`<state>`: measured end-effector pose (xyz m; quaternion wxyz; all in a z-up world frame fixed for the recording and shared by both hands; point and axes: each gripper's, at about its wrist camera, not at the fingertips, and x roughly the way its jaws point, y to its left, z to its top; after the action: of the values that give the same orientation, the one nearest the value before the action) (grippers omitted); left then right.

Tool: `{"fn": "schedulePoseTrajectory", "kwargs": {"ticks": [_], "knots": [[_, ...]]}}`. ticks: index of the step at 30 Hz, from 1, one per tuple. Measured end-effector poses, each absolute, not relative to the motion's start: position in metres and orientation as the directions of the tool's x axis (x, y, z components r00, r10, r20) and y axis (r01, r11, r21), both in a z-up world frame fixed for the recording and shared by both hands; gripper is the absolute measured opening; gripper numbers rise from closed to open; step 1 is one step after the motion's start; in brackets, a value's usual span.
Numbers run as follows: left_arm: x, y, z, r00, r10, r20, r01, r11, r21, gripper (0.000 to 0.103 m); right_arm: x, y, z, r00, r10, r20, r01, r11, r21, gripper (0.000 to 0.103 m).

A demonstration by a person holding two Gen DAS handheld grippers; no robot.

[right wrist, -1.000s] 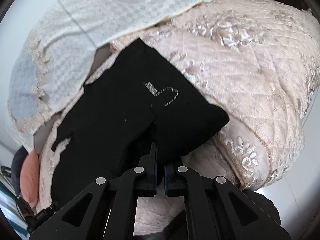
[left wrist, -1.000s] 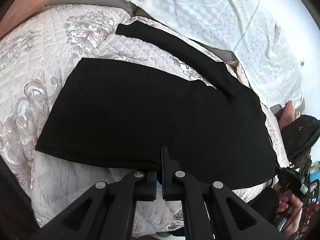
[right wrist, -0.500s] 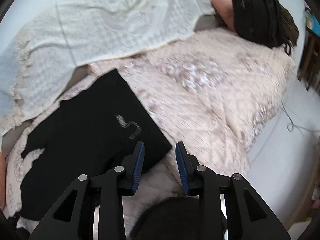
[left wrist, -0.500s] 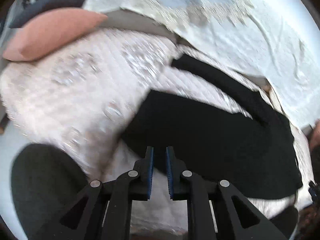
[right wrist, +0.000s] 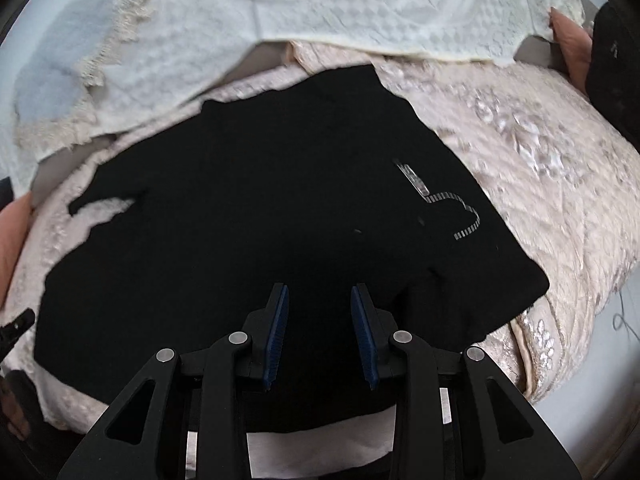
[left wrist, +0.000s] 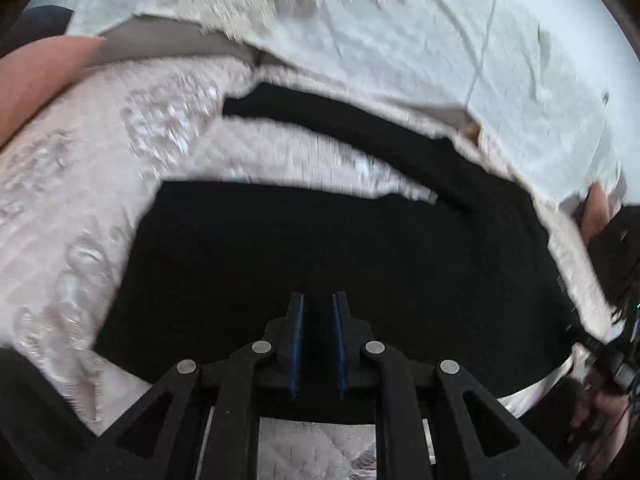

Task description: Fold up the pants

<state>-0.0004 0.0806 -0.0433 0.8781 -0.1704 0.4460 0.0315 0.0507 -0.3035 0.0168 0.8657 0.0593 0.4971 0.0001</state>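
Black pants (right wrist: 280, 200) flat on quilted bedspread (right wrist: 560, 184), striped looping drawstring (right wrist: 460, 208), no readable label, both grippers' fingers apart, empty.

Black pants (left wrist: 320, 248) spread on a pale quilt (left wrist: 80, 208).
Left gripper (left wrist: 318, 312) at six o'clock hovers above them, jaws slightly apart, empty; a white lace cloth (left wrist: 440, 48) lies at one o'clock.

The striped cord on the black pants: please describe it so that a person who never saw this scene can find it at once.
Find the pink quilted bedcover, then the black pants spread flat on it. Near the pants' right edge in the right wrist view lies the striped cord, curled like a hook. It is the only black-and-white marking on the plain black cloth.
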Motion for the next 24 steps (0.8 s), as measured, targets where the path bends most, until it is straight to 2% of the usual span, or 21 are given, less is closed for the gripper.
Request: {"fn": "schedulePoseTrajectory", "kwargs": {"ticks": [2, 9, 11, 12, 15, 24], "knots": [[0.003, 0.079, -0.056, 0.572, -0.095, -0.815, -0.204, 0.946, -0.253, 0.016, 0.051, -0.305, 0.022, 0.510, 0.058, -0.858, 0.061, 0.993, 0.104, 0.033], [0.008, 0.077, -0.032, 0.615, -0.066, -0.786, -0.176, 0.960, -0.218, 0.016, 0.051, -0.288, 0.052, 0.576, 0.094, -0.812, -0.028, 0.995, 0.095, 0.034], [0.009, 0.076, -0.025, 0.628, -0.064, -0.775, -0.173, 0.960, -0.219, 0.016, 0.054, -0.277, 0.054, 0.590, 0.117, -0.799, -0.067, 0.993, 0.096, 0.043], [0.010, 0.076, -0.022, 0.633, -0.065, -0.771, -0.170, 0.961, -0.220, 0.019, 0.056, -0.273, 0.053, 0.588, 0.131, -0.798, -0.084, 0.991, 0.100, 0.044], [0.014, 0.077, -0.018, 0.644, -0.066, -0.762, -0.168, 0.960, -0.225, 0.025, 0.059, -0.263, 0.050, 0.568, 0.180, -0.803, -0.121, 0.983, 0.135, 0.044], [0.019, 0.078, -0.013, 0.652, -0.079, -0.754, -0.144, 0.964, -0.225, 0.026, 0.071, -0.234, 0.049, 0.540, 0.222, -0.812, -0.203, 0.971, 0.131, 0.044]]}}
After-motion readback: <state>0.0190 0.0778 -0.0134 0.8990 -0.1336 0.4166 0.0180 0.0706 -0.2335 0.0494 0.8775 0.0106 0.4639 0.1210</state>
